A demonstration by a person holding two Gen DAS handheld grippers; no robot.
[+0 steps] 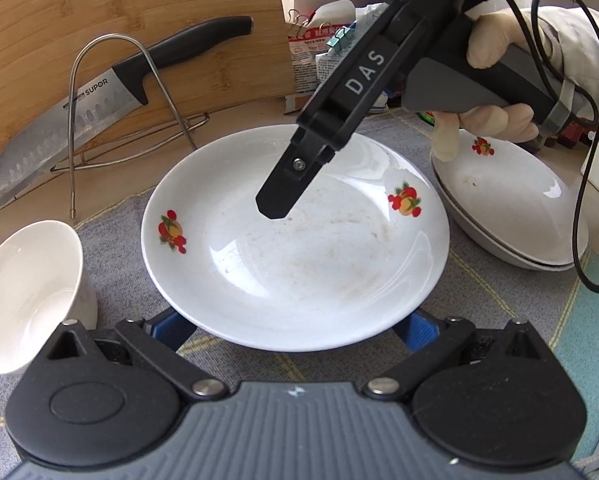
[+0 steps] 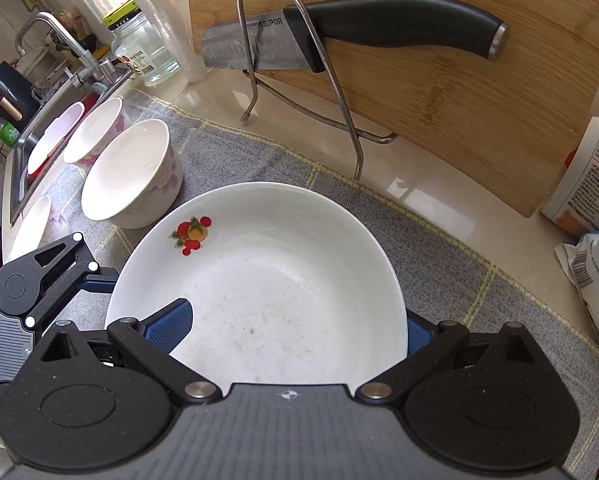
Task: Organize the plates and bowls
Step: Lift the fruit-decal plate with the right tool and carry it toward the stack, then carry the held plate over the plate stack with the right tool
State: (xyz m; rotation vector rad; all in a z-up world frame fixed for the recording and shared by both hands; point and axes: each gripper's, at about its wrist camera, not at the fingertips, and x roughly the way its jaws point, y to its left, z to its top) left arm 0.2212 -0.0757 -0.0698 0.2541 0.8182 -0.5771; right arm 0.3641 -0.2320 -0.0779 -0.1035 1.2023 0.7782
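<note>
The plate [image 1: 295,256] in front of the claws is white with little red-and-orange fruit prints on the rim. Blue pads [image 2: 167,326] on black claw fingers. Underneath, a grey cloth [image 2: 439,248] with yellowish grid lines. Off to the left, white bowls [image 2: 133,172] with faint pink-purple flowers. Behind, a tan bamboo board [image 2: 479,100] and a black-handled knife [image 2: 399,24].

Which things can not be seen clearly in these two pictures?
- Left tool fingertips: left view, under the plate.
- Right tool grip: right pad behind the plate rim.
- Stacked plates: count unclear.
- Far bowls: right view, small, overlapping.
</note>
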